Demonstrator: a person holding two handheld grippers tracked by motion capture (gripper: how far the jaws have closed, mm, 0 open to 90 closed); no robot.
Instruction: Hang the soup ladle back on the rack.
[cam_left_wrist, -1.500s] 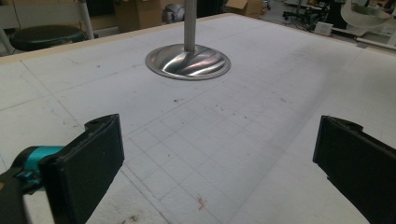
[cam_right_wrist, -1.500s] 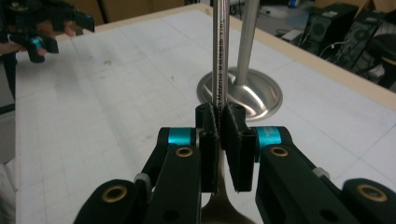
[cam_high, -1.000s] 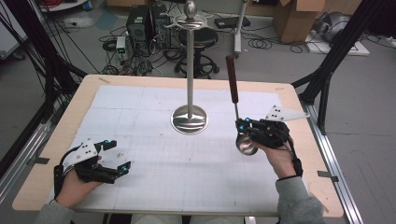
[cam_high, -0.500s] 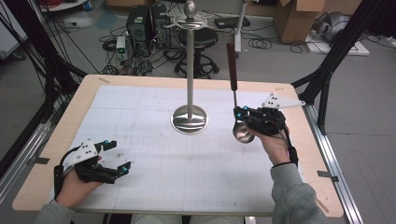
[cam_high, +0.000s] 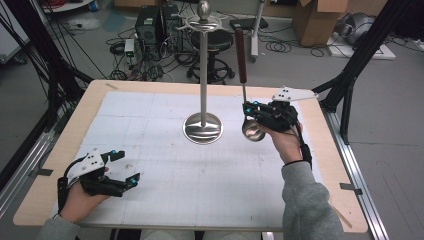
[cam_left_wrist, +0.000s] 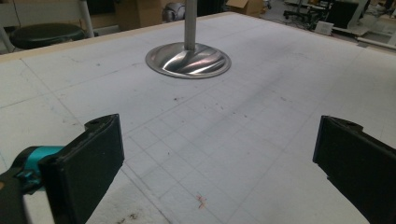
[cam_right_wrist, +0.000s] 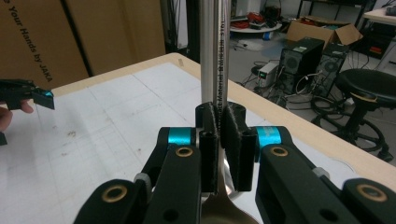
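A ladle with a brown handle (cam_high: 240, 50) and a shiny bowl (cam_high: 253, 131) stands upright above the table, right of centre. My right gripper (cam_high: 248, 109) is shut on its thin metal stem just above the bowl. The right gripper view shows the pads (cam_right_wrist: 232, 135) pressed on the stem (cam_right_wrist: 220, 60). Just to the left stands a steel stand with a tall pole (cam_high: 203, 65), hooks at its top and a round base (cam_high: 202, 127). My left gripper (cam_high: 127, 166) rests at the table's front left, open with nothing between its jaws, and its view faces the base (cam_left_wrist: 188, 59).
The white gridded mat (cam_high: 165, 170) covers most of the wooden table (cam_high: 65, 145). Beyond the far edge are a stool (cam_high: 216, 42), computer cases (cam_high: 150, 25), cables and cardboard boxes (cam_high: 315, 20). My left gripper (cam_right_wrist: 23, 95) shows at the left edge of the right gripper view.
My right gripper has carried the ladle up and toward the far side of the table, slightly closer to the stand. The left gripper has stayed put.
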